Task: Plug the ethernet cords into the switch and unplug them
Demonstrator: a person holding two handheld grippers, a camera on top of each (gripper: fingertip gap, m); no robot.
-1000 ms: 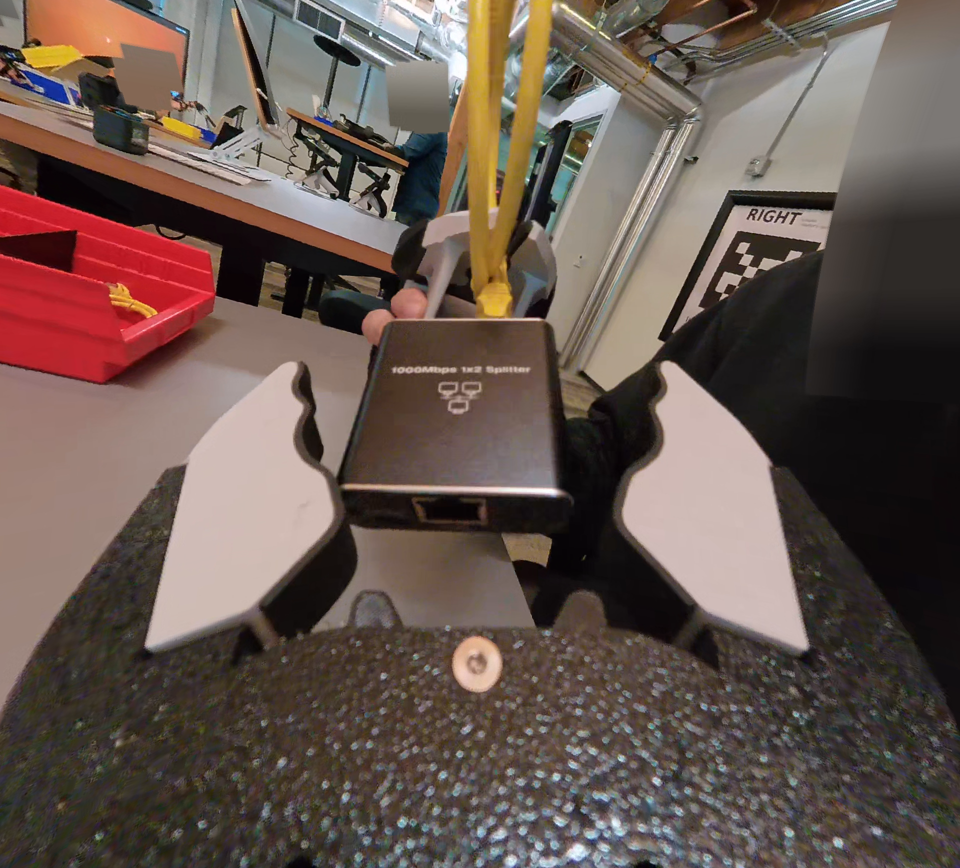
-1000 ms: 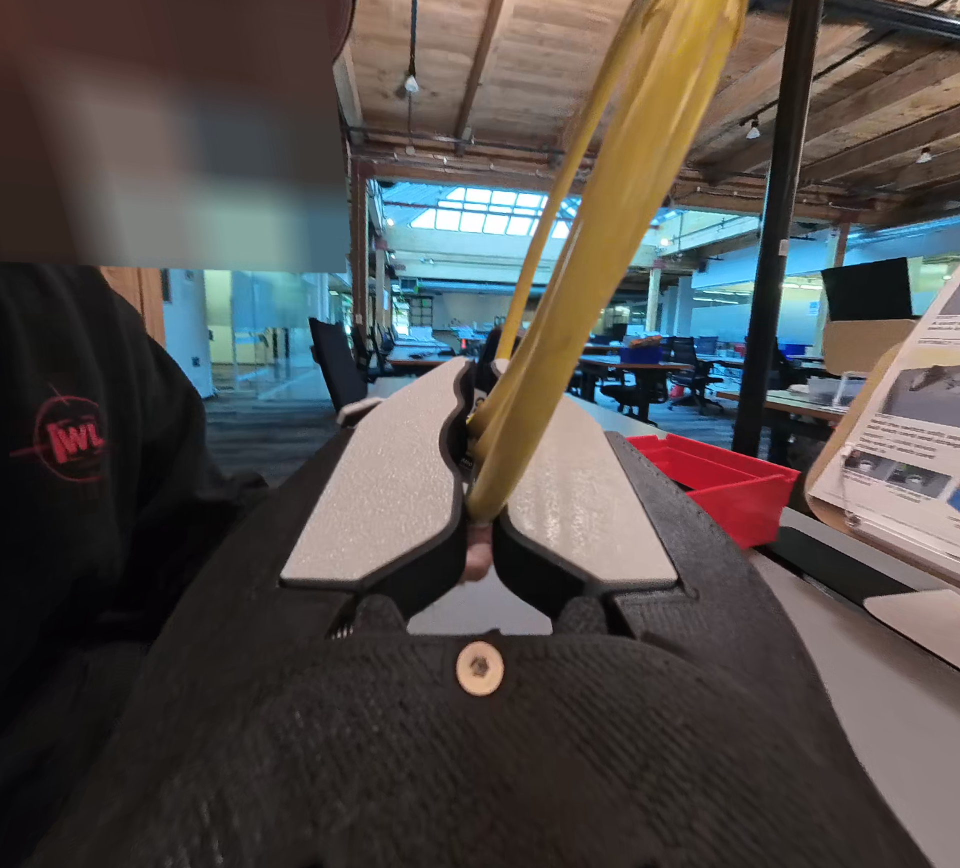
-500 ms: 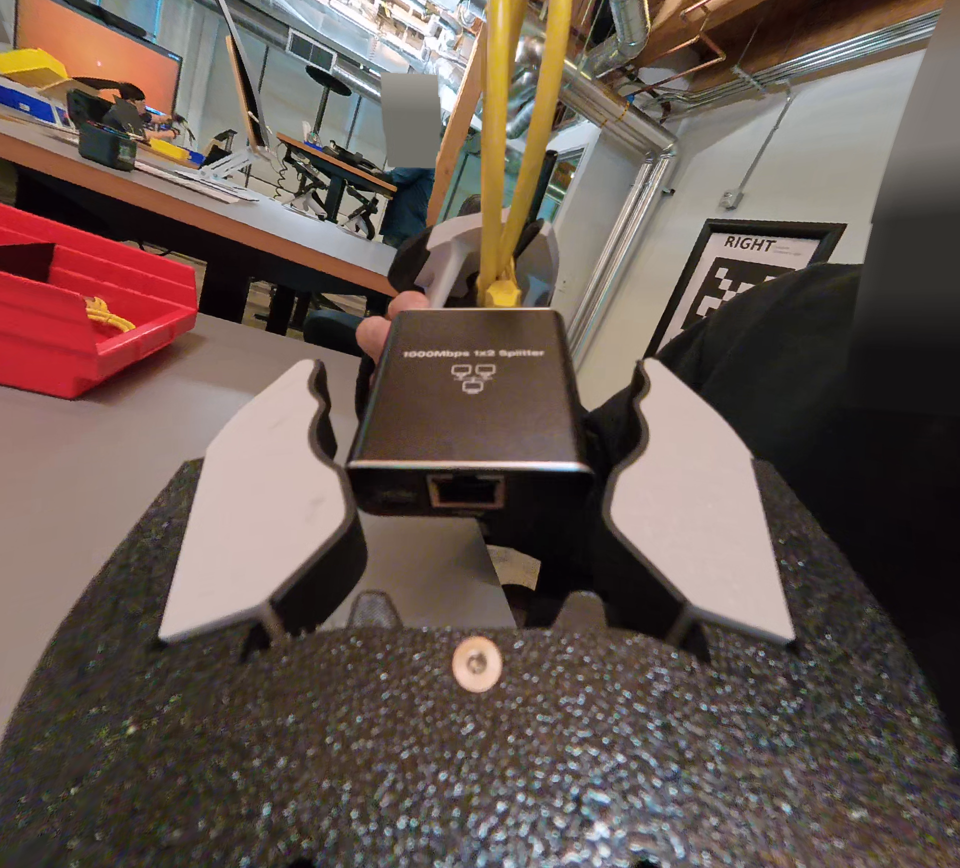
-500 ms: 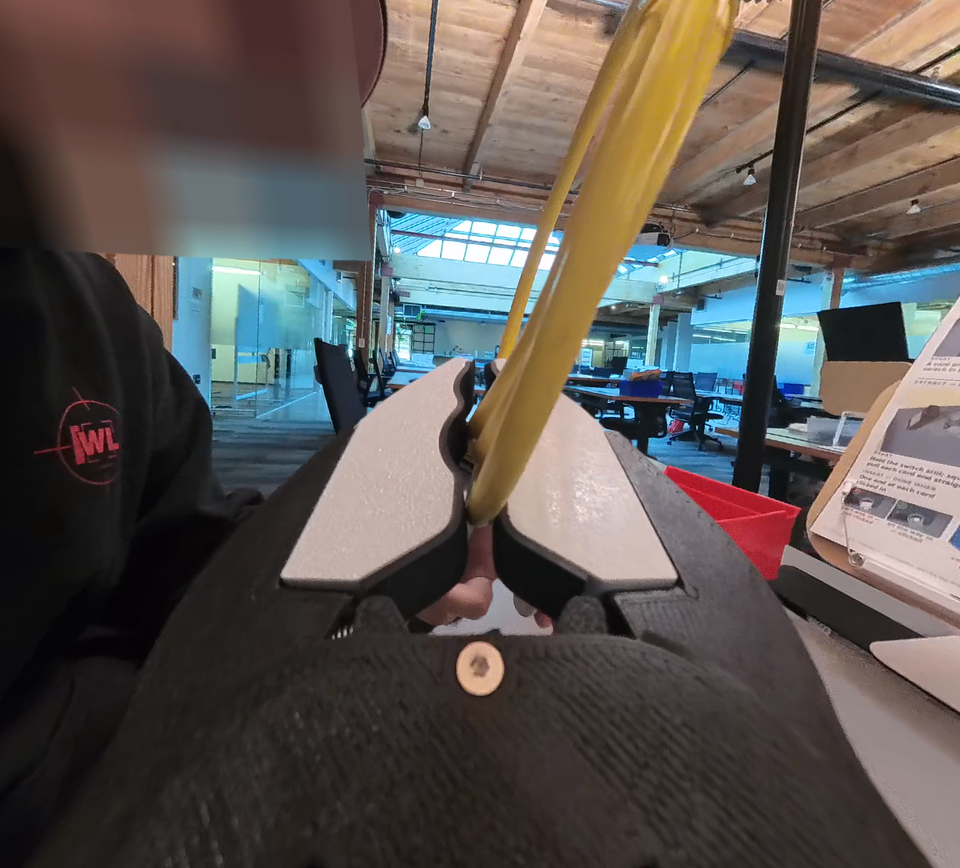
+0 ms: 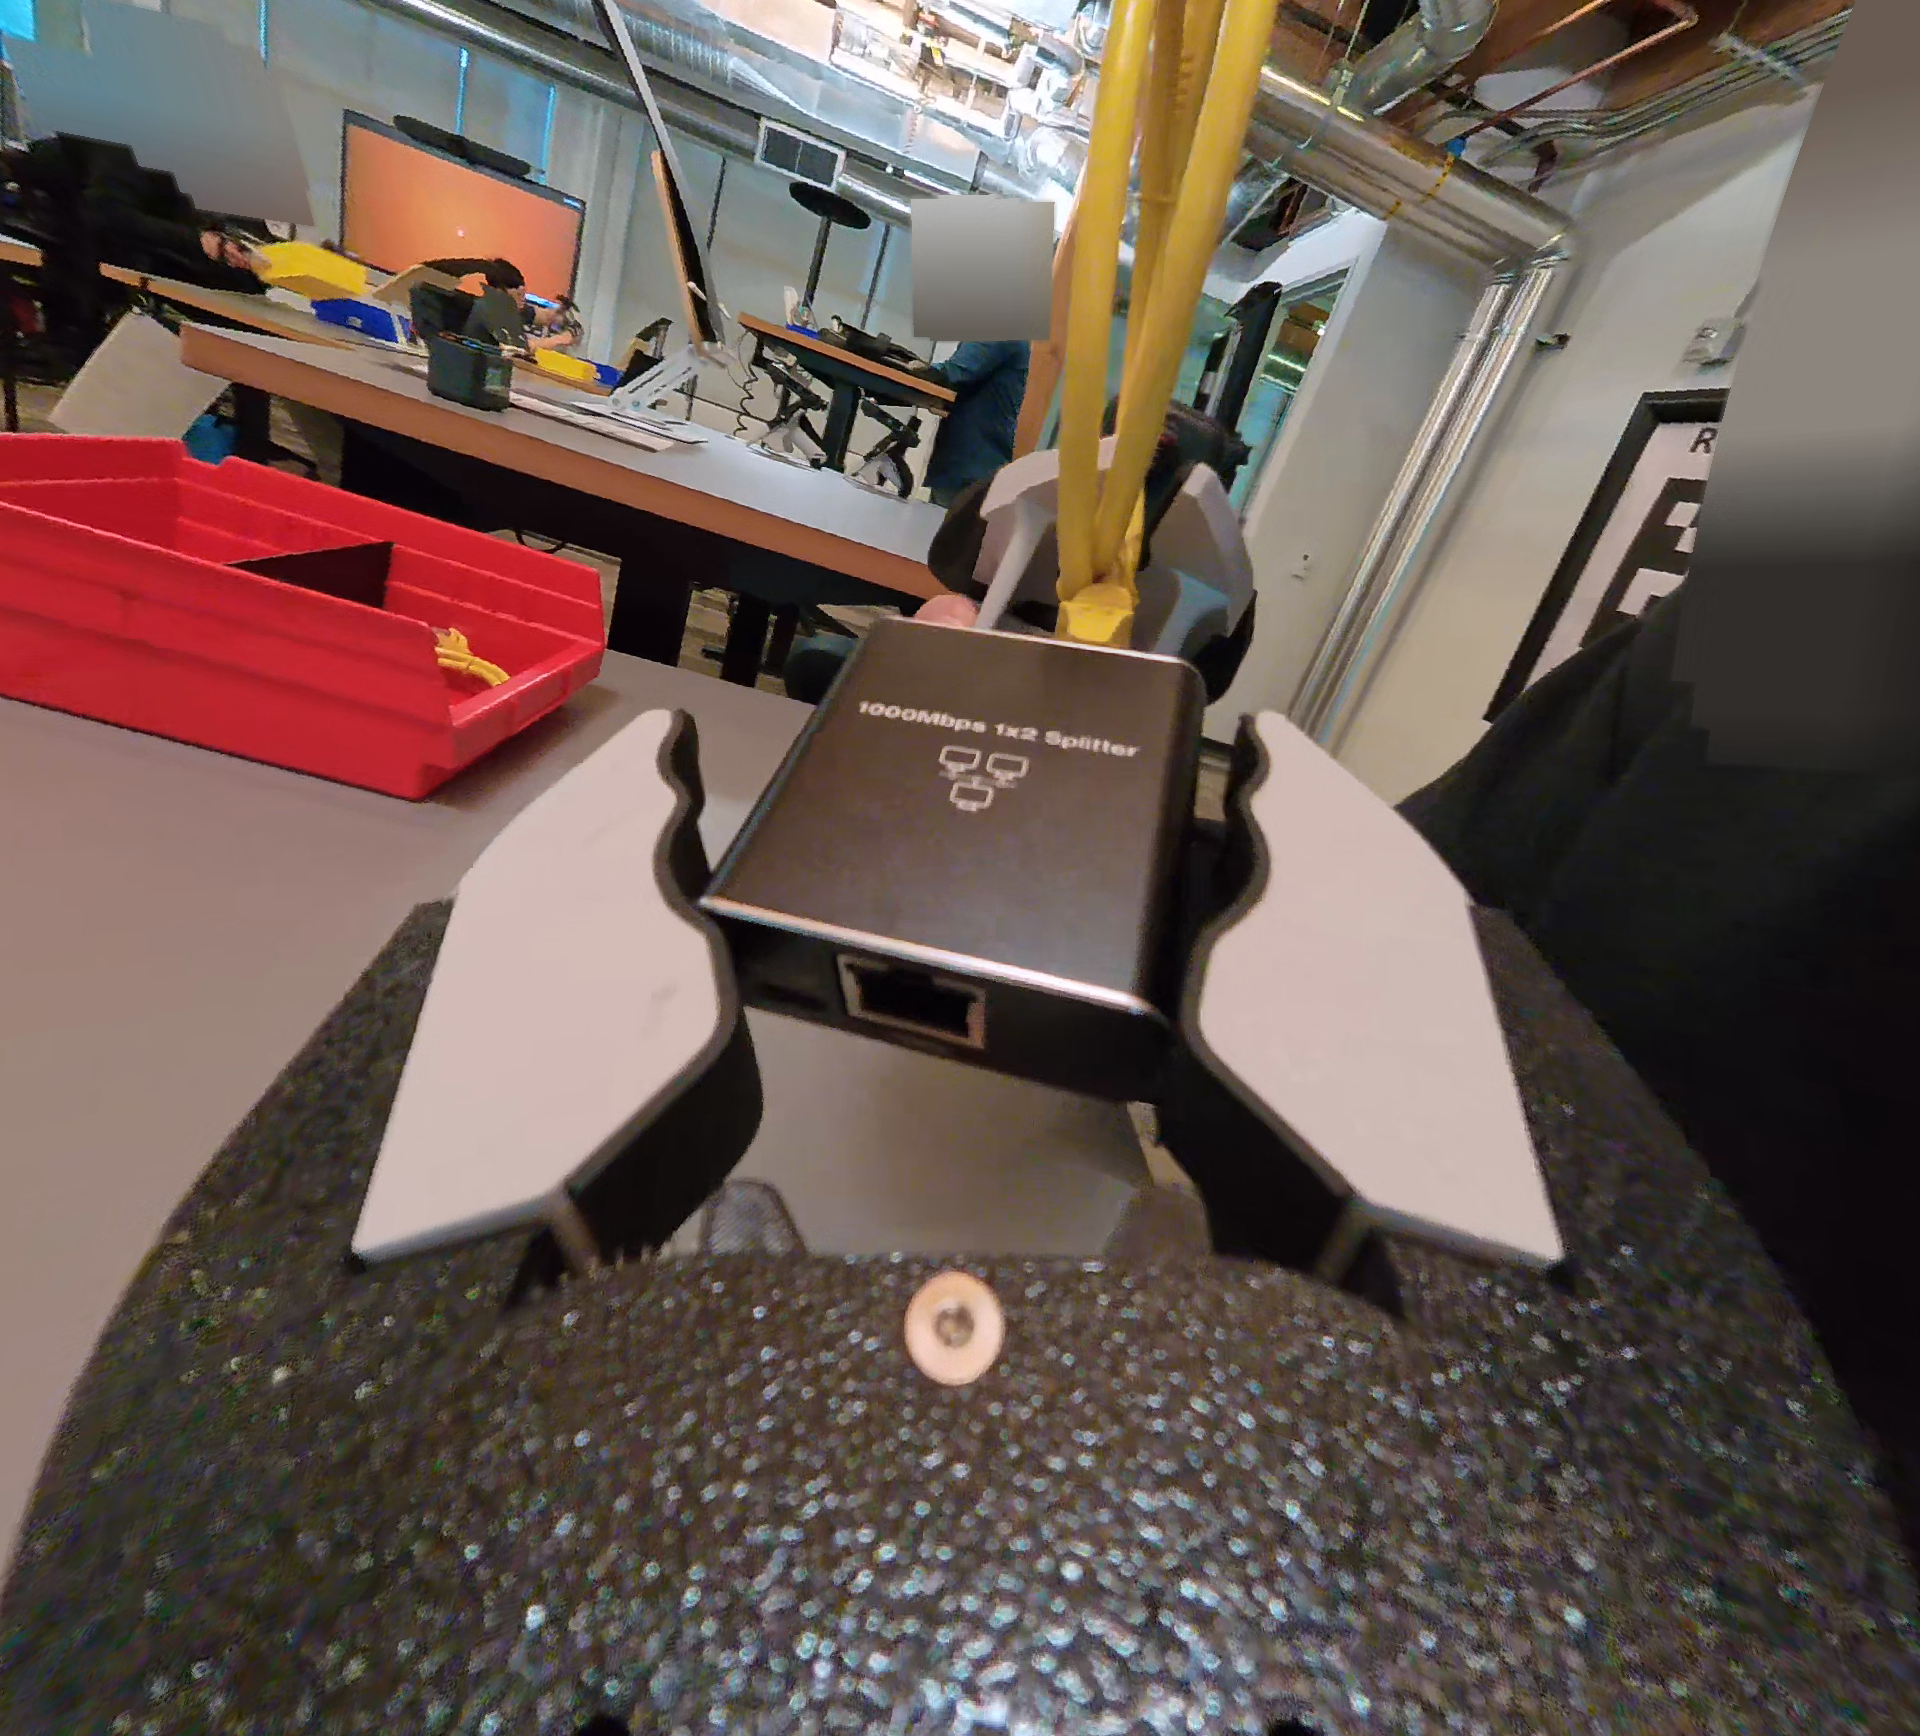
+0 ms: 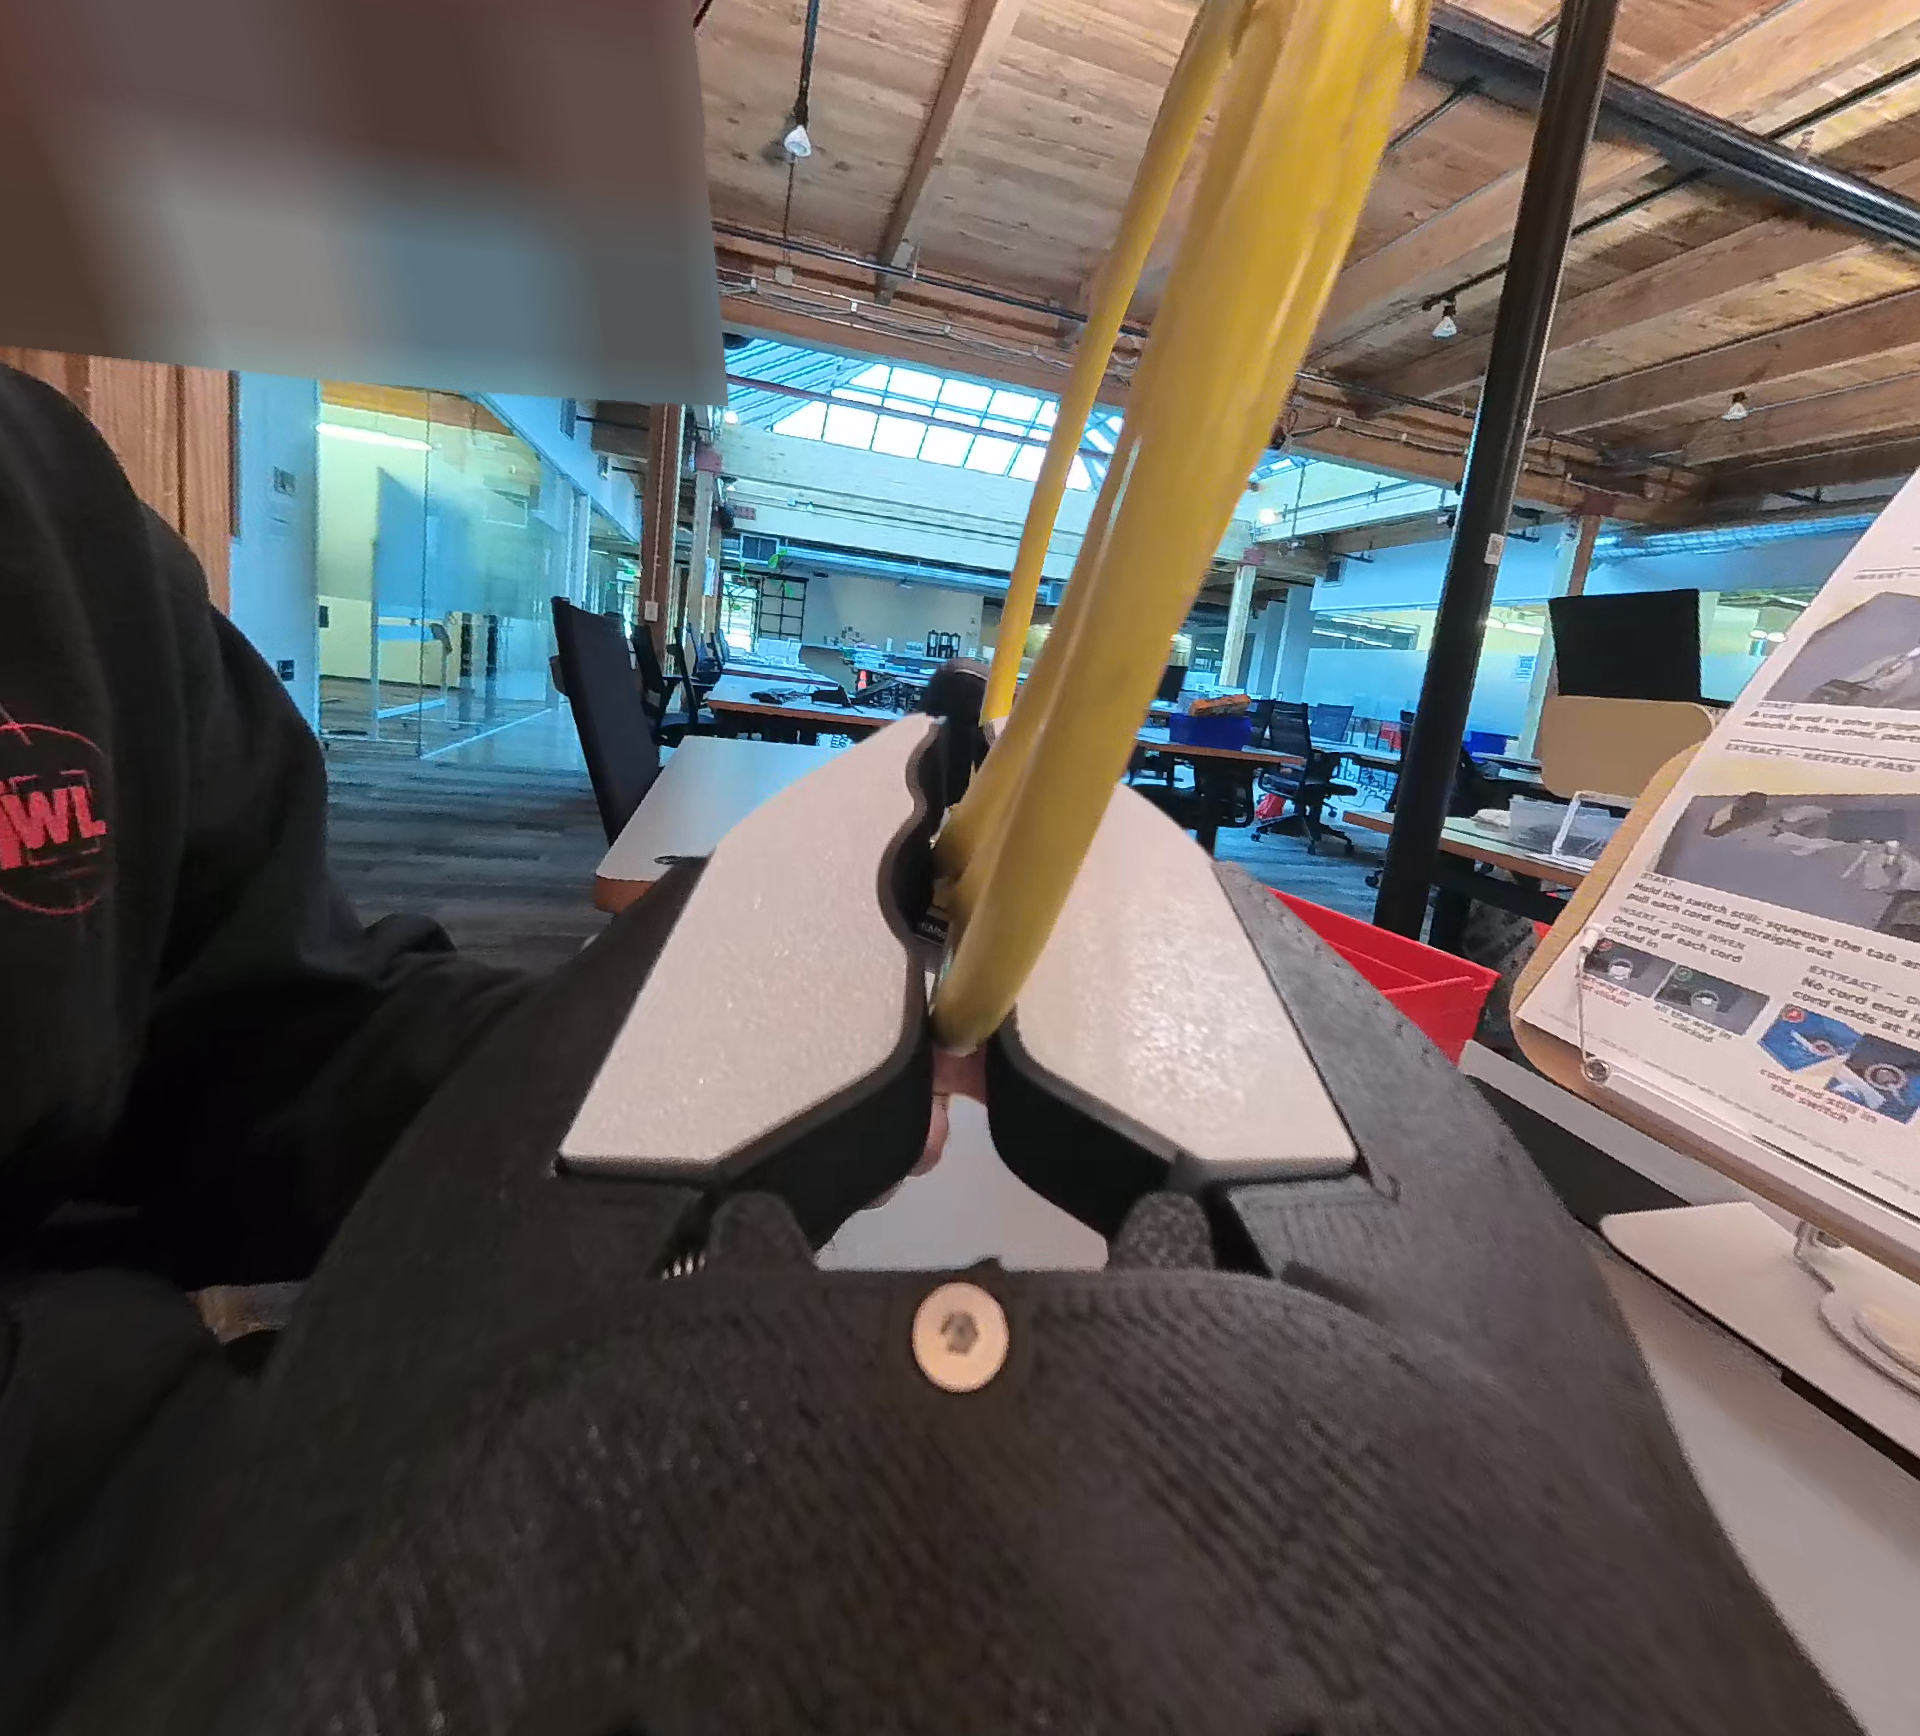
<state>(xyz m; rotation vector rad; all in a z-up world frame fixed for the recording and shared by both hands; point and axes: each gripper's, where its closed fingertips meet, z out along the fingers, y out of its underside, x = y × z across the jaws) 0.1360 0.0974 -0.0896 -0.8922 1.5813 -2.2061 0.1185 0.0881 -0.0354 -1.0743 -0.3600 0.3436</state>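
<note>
The black switch box [image 5: 966, 845] sits between my left gripper's [image 5: 961, 751] fingers, which press on both its sides and hold it above the table. An empty port [image 5: 914, 1000] faces the camera. At the box's far end a yellow ethernet cord's plug [image 5: 1101, 616] sits in the switch, and its cable loops upward. My right gripper [image 5: 1112, 533] is shut on that cord just behind the plug. In the right wrist view my right gripper [image 6: 961, 751] clamps the yellow cord [image 6: 1143, 543]; the switch is hidden behind the fingers.
A red bin [image 5: 260, 606] with another yellow cord [image 5: 468, 652] stands on the grey table [image 5: 208, 907] at the left. An instruction card on a stand [image 6: 1766, 907] and a black pole [image 6: 1475, 543] are to the right. A person's dark sleeve [image 5: 1662, 855] is close by.
My left gripper's fingers have closed in onto the switch's sides, and the switch has turned slightly. The right gripper stays shut on the cord at the far end.
</note>
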